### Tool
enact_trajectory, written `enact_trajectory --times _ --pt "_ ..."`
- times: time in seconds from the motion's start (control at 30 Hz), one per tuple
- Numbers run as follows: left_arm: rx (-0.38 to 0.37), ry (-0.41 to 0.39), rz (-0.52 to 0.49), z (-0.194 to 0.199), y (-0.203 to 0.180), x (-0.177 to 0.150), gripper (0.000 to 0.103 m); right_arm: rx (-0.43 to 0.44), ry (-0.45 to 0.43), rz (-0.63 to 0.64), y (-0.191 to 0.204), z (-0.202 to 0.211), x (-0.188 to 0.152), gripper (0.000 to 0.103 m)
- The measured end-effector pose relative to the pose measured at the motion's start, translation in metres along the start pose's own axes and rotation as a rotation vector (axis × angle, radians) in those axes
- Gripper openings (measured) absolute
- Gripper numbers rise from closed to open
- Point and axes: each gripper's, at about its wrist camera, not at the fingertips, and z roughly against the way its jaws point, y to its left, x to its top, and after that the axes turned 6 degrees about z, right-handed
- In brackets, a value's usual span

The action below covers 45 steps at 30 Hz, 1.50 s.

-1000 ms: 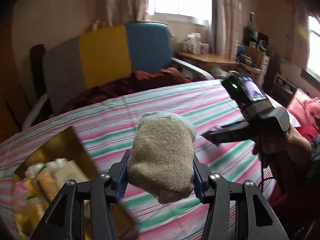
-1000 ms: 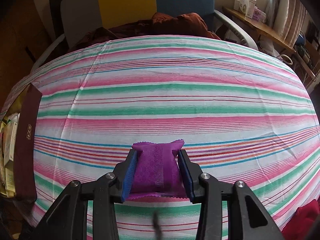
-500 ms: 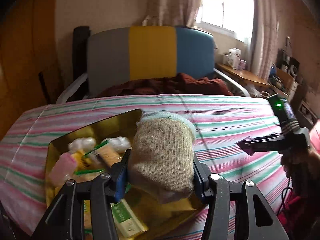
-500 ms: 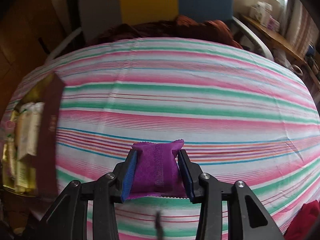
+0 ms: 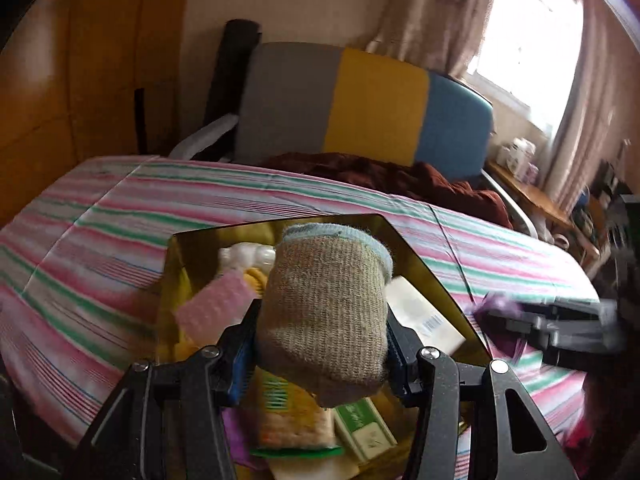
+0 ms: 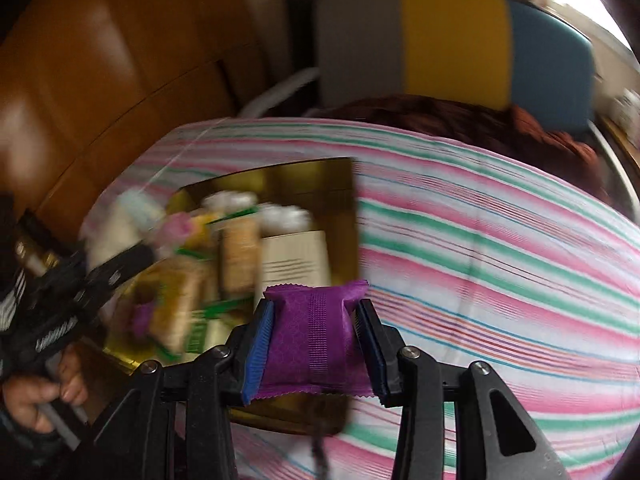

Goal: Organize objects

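My left gripper (image 5: 320, 344) is shut on a rolled beige sock with a pale blue cuff (image 5: 326, 308) and holds it above the open gold box (image 5: 192, 248) on the striped bed. The box holds several snack packs, a pink item (image 5: 214, 312) and a white carton (image 5: 424, 318). My right gripper (image 6: 316, 344) is shut on a purple sachet (image 6: 314, 338) and hangs over the box's right wall (image 6: 354, 220). The right gripper shows blurred at the right of the left wrist view (image 5: 552, 324); the left gripper shows blurred at the left of the right wrist view (image 6: 68, 300).
The bed has a pink, green and white striped sheet (image 6: 500, 260). A grey, yellow and blue headboard (image 5: 360, 108) and a dark red blanket (image 5: 392, 176) lie behind it. A wooden wardrobe (image 6: 100, 60) stands at the left. A shelf with cartons (image 5: 520, 156) is by the window.
Both grippers swung left toward the gold box. The sock now hangs over the box's contents, and the purple sachet has come from over the bare sheet to the box's right edge.
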Motion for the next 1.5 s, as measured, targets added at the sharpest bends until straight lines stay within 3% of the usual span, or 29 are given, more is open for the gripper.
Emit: enact_trajectory --times 0.13,0.3,0.4,0.53,0.67,0.8,0.93,1.03,1.13,1.5 --pt "-0.019 0.024 0.046 -0.01 0.011 0.008 0.054 0.022 0.037 0.075 0.032 -0.024 0.001 0.042" --pt "-0.001 0.035 0.031 -0.022 0.007 0.012 0.055 0.009 0.061 0.129 0.05 -0.039 -0.001 0.044" --pt "0.021 0.041 0.015 -0.029 0.004 0.012 0.058 -0.001 0.069 0.134 0.051 -0.043 -0.002 0.052" --pt "0.046 0.018 -0.004 -0.027 0.003 0.012 0.071 -0.007 0.075 0.132 0.052 -0.042 -0.005 0.055" --pt "0.084 -0.017 -0.023 -0.017 0.002 0.013 0.076 0.0 0.052 0.115 0.052 -0.033 -0.007 0.057" --pt "0.123 -0.064 -0.032 0.001 0.003 0.013 0.094 -0.002 0.011 0.105 0.055 -0.013 -0.012 0.057" --pt "0.157 -0.102 -0.039 0.018 0.004 0.012 0.103 -0.061 -0.03 0.113 0.063 -0.001 -0.013 0.06" --pt "0.173 -0.116 -0.03 0.03 0.006 0.01 0.103 -0.134 -0.066 0.111 0.066 0.004 -0.01 0.067" --pt "0.178 -0.114 -0.017 0.038 0.009 0.007 0.103 -0.209 -0.098 0.088 0.066 0.007 -0.007 0.068" --pt "0.252 -0.086 0.041 0.048 0.014 -0.013 0.103 -0.337 -0.147 0.0 0.059 0.017 -0.021 0.068"
